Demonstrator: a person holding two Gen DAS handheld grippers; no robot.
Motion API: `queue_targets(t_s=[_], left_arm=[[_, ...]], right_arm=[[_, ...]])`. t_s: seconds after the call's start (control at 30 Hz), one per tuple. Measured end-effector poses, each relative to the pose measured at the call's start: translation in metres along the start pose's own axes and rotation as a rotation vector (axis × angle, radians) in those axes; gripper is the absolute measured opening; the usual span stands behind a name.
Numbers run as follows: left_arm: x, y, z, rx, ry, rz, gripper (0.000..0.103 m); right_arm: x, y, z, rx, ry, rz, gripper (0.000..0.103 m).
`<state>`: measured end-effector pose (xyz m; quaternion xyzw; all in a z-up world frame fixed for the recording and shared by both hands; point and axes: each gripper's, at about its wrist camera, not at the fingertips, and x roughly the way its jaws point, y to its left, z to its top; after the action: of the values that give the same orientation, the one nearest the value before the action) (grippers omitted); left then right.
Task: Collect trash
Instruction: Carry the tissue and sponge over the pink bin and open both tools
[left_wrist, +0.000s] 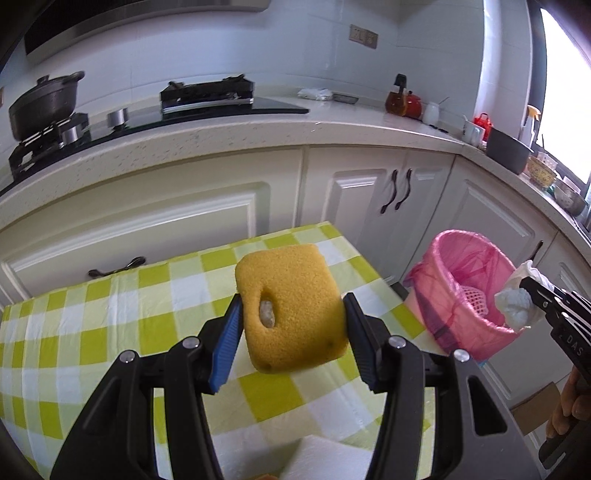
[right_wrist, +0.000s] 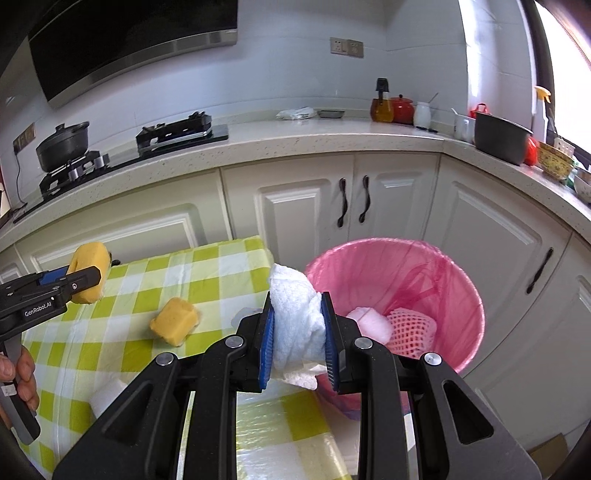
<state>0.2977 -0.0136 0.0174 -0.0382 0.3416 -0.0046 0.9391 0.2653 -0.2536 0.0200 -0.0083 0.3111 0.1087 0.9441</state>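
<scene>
My left gripper (left_wrist: 291, 314) is shut on a yellow sponge (left_wrist: 295, 306) and holds it above the green-checked table (left_wrist: 110, 332); it also shows in the right wrist view (right_wrist: 88, 275). My right gripper (right_wrist: 299, 328) is shut on a crumpled white paper towel (right_wrist: 299, 317), held at the table's right edge beside the pink-lined trash bin (right_wrist: 461, 295). In the left wrist view the towel (left_wrist: 517, 299) hangs over the bin (left_wrist: 443, 273). A second yellow sponge (right_wrist: 173, 321) lies on the table. The bin holds pink foam netting (right_wrist: 410, 328) and a pale wad (right_wrist: 369, 321).
A white foam piece (right_wrist: 107, 398) lies near the table's front. White cabinets (right_wrist: 295, 206) stand behind the table and bin. The counter carries a stove with a black pot (right_wrist: 62, 147), jars (right_wrist: 391, 107) and bowls. A cardboard piece (right_wrist: 550, 450) lies on the floor at right.
</scene>
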Motion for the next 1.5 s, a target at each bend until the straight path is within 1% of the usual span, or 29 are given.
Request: queue_targets(t_s=[0.37,0.5,0.67,0.83,0.93,1.17,1.2,1.27,1.3,1.33,1.37,1.43,1.5], left_arm=[[0.013,-0.081,0.028,0.111,-0.03,-0.105,0.052],[0.02,-0.11,0.036,0.146,-0.039,-0.151,0.052],[0.038,-0.148,0.046,0.18,-0.03,-0.208,0.053],[0.058,-0.185,0.055,0.22,-0.014,-0.261,0.054],[0.072,-0.203,0.062,0.227,0.001,-0.291,0.054],[0.104,-0.232,0.074,0.259,0.042,-0.317,0.055],[0.106,-0.234,0.075,0.259,0.048,-0.322,0.058],[0.114,-0.237,0.076,0.26,0.063,-0.326,0.065],[0.117,-0.238,0.076,0.261,0.068,-0.321,0.074],[0.119,-0.238,0.076,0.26,0.073,-0.317,0.076],[0.121,-0.237,0.076,0.256,0.076,-0.314,0.077],[0.121,-0.234,0.076,0.251,0.076,-0.309,0.077],[0.119,-0.228,0.075,0.242,0.073,-0.303,0.077]], right_arm=[[0.001,-0.061,0.01,0.059,-0.014,-0.069,0.024],[0.008,-0.084,0.016,0.075,-0.01,-0.09,0.024],[0.015,-0.105,0.024,0.067,-0.022,-0.117,0.024],[0.028,-0.126,0.032,0.079,-0.022,-0.114,0.024],[0.038,-0.138,0.037,0.093,-0.019,-0.105,0.024],[0.054,-0.158,0.046,0.118,-0.009,-0.088,0.025],[0.057,-0.16,0.048,0.121,-0.007,-0.082,0.025],[0.061,-0.164,0.049,0.117,-0.004,-0.091,0.025],[0.062,-0.164,0.05,0.116,-0.002,-0.087,0.026],[0.063,-0.165,0.05,0.116,0.0,-0.085,0.03],[0.063,-0.165,0.05,0.117,-0.001,-0.092,0.031],[0.064,-0.167,0.05,0.115,-0.003,-0.097,0.038],[0.065,-0.169,0.049,0.117,-0.003,-0.109,0.043]])
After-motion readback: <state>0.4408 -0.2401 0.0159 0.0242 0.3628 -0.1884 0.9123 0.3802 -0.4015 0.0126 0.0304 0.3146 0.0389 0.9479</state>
